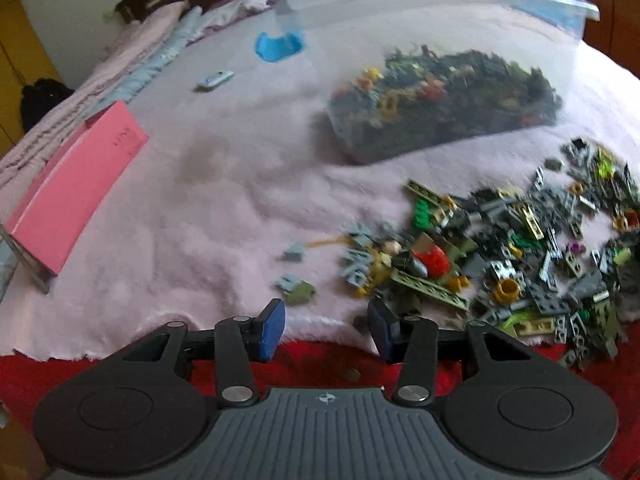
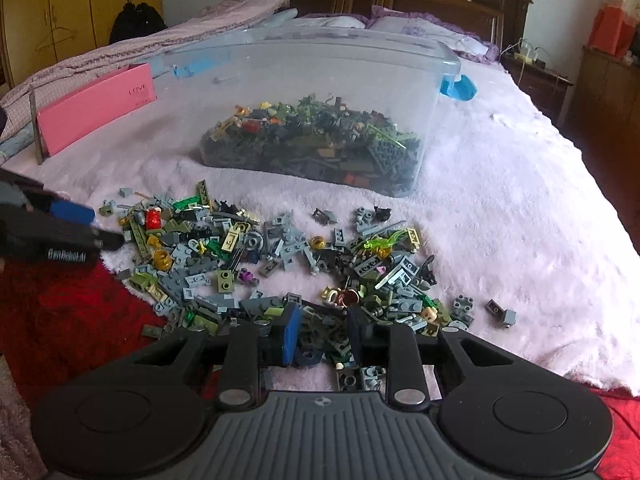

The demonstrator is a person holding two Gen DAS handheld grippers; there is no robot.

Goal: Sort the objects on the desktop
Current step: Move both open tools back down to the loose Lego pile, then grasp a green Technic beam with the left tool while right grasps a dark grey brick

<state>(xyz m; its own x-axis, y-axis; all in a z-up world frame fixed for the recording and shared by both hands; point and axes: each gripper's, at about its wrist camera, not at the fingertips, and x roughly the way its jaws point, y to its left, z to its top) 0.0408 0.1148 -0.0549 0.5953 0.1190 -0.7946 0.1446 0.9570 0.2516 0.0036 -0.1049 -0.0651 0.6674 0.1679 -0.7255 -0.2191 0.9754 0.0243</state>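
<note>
Now the loose bricks (image 2: 280, 248) are lying in a wide heap on the pink blanket (image 2: 500, 208) at the near edge of the bed, where the red cover (image 2: 72, 312) is showing under the blanket. Behind the heap, toward the middle of the bed, the clear bin (image 2: 320, 112) is standing with many bricks already inside, so I judge that the sorting is partly done.

The right gripper (image 2: 322, 332) is the nearer one: it is pointing steeply down and its tips are sitting in the near rim of the heap. Its jaws are standing fairly narrow, with a cluster of small bricks between the blue pads (image 2: 291, 332). Whether the pads are really pressing on a piece I cannot tell, because the pieces there are small and crowded. The heap is stretching its long side across the view, left to right, and the bin is lying straight ahead beyond it.

The left gripper (image 1: 326, 330) is hovering over the near edge of the blanket, also tilted down, with the heap lying to its right and two stray pieces (image 1: 296, 288) just in front of its tips. Its jaws are standing half apart and nothing is between them. The pink box (image 1: 76, 188) is resting near the left edge of the bed.
</note>
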